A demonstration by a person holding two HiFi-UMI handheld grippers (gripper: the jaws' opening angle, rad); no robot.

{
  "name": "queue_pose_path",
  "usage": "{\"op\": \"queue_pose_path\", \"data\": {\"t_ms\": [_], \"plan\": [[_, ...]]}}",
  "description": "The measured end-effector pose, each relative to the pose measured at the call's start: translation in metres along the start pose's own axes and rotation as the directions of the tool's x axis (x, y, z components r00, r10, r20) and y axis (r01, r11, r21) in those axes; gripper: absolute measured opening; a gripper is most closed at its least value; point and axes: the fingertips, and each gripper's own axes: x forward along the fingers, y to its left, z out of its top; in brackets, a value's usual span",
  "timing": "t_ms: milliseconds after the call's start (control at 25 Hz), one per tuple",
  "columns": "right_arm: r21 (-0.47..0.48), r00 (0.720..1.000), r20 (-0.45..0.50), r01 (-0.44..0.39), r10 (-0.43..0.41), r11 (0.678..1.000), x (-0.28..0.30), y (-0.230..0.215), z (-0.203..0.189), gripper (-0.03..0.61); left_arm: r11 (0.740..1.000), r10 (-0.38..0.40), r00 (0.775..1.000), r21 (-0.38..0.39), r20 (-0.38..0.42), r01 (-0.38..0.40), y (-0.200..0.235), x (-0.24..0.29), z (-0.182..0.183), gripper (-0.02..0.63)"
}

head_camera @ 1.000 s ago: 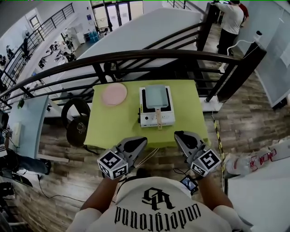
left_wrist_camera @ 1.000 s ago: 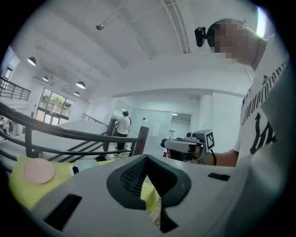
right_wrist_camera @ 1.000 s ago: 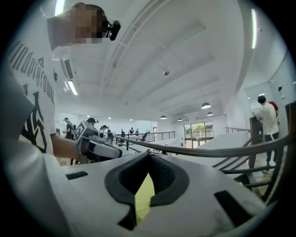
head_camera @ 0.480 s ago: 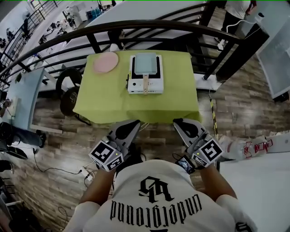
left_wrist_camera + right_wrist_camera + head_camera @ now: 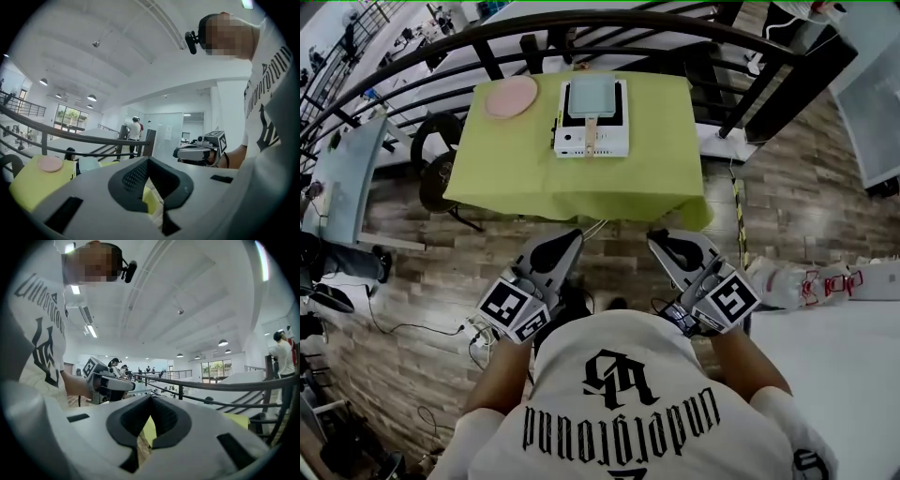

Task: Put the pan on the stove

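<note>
A square pale grey-blue pan [image 5: 592,95] with a wooden handle [image 5: 591,138] rests on the white stove [image 5: 592,141], which stands on the green-covered table [image 5: 647,159]. Both grippers are held over the wooden floor, well short of the table's near edge. My left gripper [image 5: 563,244] is shut and holds nothing. My right gripper [image 5: 667,247] is likewise shut and empty. In the left gripper view its closed jaws [image 5: 149,180] point toward the table, with the pan [image 5: 88,163] small in the distance. The right gripper view shows its closed jaws [image 5: 151,423].
A pink plate [image 5: 510,97] lies on the table left of the stove. A dark curved railing [image 5: 609,21] runs behind the table. A round black stool [image 5: 437,141] stands at its left, and a white table [image 5: 825,375] sits at my right. Cables lie on the floor [image 5: 412,328].
The table, with stove and pan, has slid up and away in the head view. Both grippers now hang over the floor, farther from the table's edge. Jaws stay shut.
</note>
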Motion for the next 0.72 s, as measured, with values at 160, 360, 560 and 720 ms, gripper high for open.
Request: {"op": "queue_pose_path", "data": {"t_ms": [160,360,560,720], "plan": [[-0.018,1.0,0.009,0.001,-0.001,1.0,-0.009,0.01,0.002,-0.003,1.0,-0.006,1.0,0.01,0.001,0.006,-0.013,-0.008,-0.003,0.002],[-0.027,1.0,0.023,0.011,-0.01,1.0,-0.022,0.017,0.009,-0.003,0.999,-0.024,1.0,0.024,-0.006,0.024,-0.031,-0.011,-0.003,0.002],[-0.029,0.999,0.036,0.018,-0.017,0.999,-0.028,0.027,0.013,-0.003,0.999,-0.041,0.999,0.03,-0.009,0.041,-0.044,-0.016,-0.001,0.002],[-0.026,0.999,0.042,0.027,-0.026,0.999,-0.039,0.031,0.017,-0.003,0.998,-0.049,0.999,0.038,-0.011,0.05,-0.056,-0.017,0.003,0.002]]}}
